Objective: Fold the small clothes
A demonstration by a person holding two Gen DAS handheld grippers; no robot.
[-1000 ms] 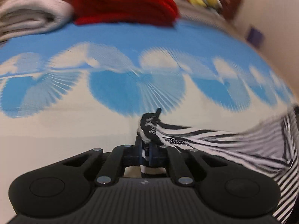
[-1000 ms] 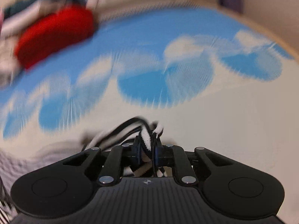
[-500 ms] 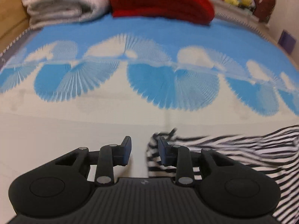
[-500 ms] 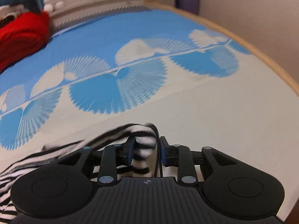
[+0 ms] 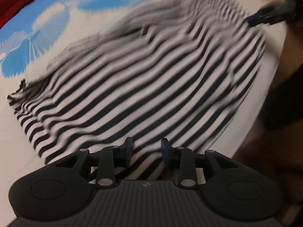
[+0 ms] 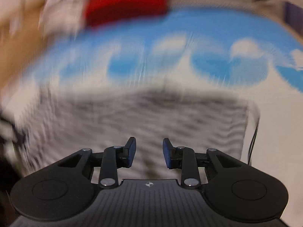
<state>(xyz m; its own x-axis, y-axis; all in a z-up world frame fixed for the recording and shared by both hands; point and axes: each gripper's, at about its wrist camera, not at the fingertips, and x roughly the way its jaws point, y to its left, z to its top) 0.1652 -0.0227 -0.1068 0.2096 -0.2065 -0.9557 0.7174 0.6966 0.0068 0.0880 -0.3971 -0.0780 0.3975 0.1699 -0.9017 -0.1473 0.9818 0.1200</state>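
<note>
Hovering over the near hem of the black-and-white striped top (image 5: 144, 79), the left hand-held gripper (image 5: 145, 147) has its jaws spread apart with nothing between them. The fabric runs under the gap, but it's not pinched as far as I can tell.

The top is lying spread out flat on the blue-and-white fan-print bedspread (image 5: 43, 32), stripes running across, one bunched corner off to the left. Makes sense to have it flattened like that, since you want a smooth panel before making a fold.

The right hand-held gripper (image 6: 149, 152) is the same deal: jaws wide, empty, hanging over the striped top (image 6: 144, 117) from its own side. That view is really smeared, so I can't say which edge it's lined up with. In the left view, the right one shows as a dark blur at the garment's far right corner.

There's a red knit item (image 6: 125, 5) piled at the far end of the bed, well apart from the work.

My guess is both are lining up to grab an edge for the first fold. Thin jersey like this will probably drag and wrinkle if only one layer gets caught.
</note>
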